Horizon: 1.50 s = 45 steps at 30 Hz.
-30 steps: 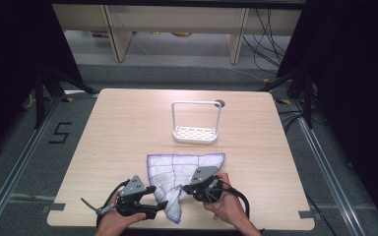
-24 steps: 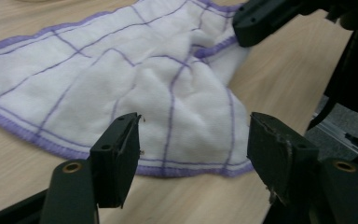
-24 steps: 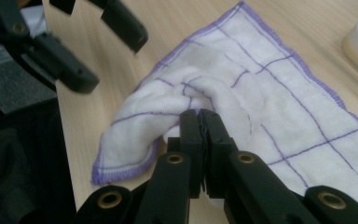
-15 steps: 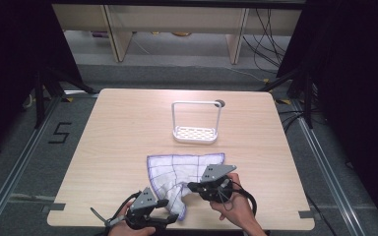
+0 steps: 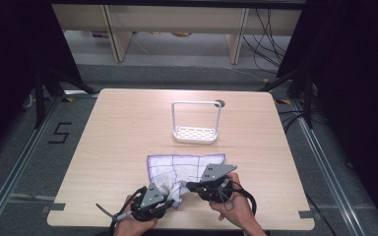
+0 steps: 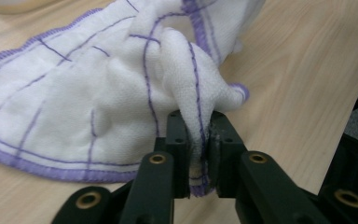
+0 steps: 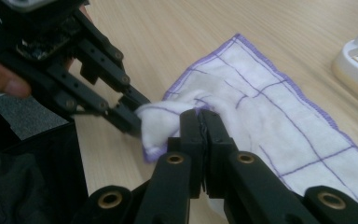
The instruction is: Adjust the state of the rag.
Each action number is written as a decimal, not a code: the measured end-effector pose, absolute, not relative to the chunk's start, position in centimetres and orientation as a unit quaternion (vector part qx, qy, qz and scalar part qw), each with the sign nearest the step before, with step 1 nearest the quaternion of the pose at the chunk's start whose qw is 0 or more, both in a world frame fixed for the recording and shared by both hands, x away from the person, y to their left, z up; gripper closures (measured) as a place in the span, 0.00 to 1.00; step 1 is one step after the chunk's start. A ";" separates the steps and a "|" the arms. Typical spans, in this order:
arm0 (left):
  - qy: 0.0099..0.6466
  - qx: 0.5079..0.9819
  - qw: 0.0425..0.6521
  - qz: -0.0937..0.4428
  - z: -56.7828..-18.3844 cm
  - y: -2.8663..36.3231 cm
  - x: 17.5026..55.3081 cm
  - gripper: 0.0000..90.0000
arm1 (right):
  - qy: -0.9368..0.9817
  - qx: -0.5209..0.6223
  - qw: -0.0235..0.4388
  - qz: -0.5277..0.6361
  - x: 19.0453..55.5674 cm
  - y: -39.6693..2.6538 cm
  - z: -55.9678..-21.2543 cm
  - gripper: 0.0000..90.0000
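Since the earlier high view, left gripper (image 5: 170,202) has dropped toward the lower edge of the frame, and its fingers have just been closing, with cloth (image 5: 187,169) between them. Both grippers now have a hold, so a lift or fold looks ready to start.

High view: cloth lies low centre on the worktop (image 5: 118,132), near edge bunched between left gripper and right gripper (image 5: 193,187). White rack (image 5: 197,123) stands well apart above.

Left gripper view: fingers (image 6: 177,140) pinch a raised fold of cloth (image 6: 74,107), narrow gap.

Right gripper view: right gripper (image 7: 200,122) fully closed on the cloth (image 7: 270,116) at its puckered corner; left gripper (image 7: 133,122) grips it just left.
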<state>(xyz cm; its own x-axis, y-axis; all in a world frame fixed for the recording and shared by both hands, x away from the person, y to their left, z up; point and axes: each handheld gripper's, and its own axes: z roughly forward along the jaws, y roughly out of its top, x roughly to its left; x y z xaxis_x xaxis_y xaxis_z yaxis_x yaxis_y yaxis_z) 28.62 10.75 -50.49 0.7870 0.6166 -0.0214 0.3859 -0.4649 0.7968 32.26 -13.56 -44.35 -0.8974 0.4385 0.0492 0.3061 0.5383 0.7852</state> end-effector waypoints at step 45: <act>0.354 0.833 0.405 0.126 -47.8 17.7 36.2 0.53 | 0.820 0.373 0.137 0.412 34.3 -24.3 -46.3 0.55</act>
<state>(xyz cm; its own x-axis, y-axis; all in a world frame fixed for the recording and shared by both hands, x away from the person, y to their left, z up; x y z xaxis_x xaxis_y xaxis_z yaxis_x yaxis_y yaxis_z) 36.20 17.67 -47.84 0.7178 0.6920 -0.0765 0.4874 -0.4210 0.7650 34.32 -24.34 -46.33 -0.6842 0.7246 0.0824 0.4986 0.3824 0.7780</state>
